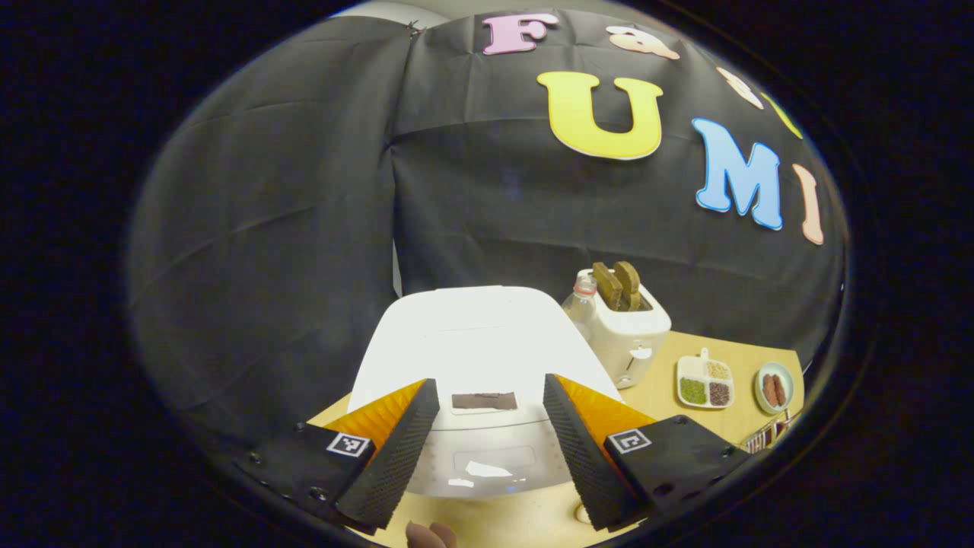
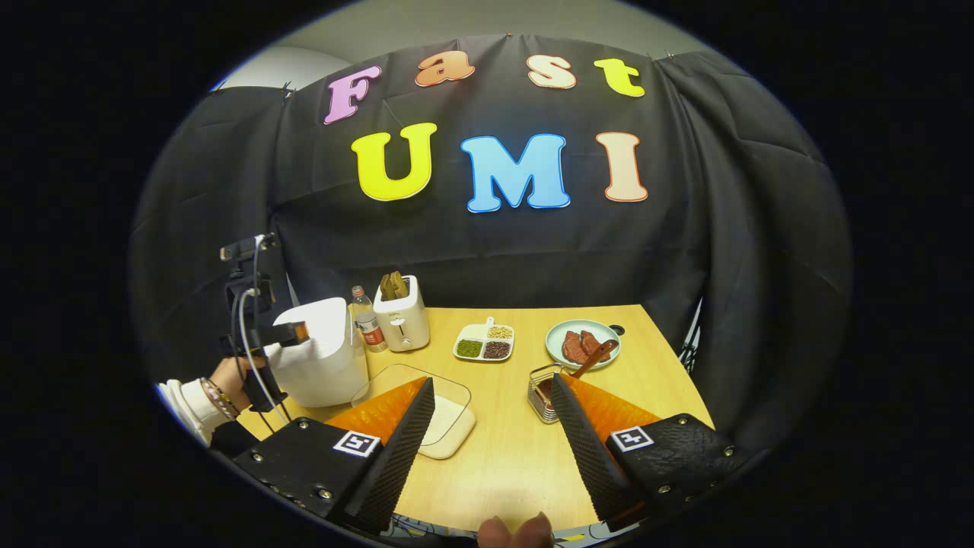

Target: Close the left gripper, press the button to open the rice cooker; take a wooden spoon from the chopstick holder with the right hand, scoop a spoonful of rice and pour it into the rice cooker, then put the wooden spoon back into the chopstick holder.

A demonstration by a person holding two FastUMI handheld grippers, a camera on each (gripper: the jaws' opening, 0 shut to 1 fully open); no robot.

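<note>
Left gripper view: left tongs are spread apart, gripping nothing, hovering in front of the white rice cooker. Cooker lid is down; the dark panel on its front top sits between the two fingers. Cooker is at the worktop's left side. Just right of it: a clear bottle, then a white toaster with two brown slices sticking up. Further right, a divided white dish with grains/beans and a pale plate with reddish-brown pieces. A wire basket clips the right edge of the view.

Right gripper view: right tongs are spread apart, empty, above the worktop's near edge. Chopstick holder, a wire basket, stands mid-worktop towards the right, just behind the right finger; the wooden spoon sits in it, handle leaning up-right over the plate. A clear container with rice lies near the left finger, towards the near-left. Rice cooker is at the left edge, closed, with the left tongs against its front, held by a hand with a white sleeve. Bottle, toaster and divided dish line the back.
</note>
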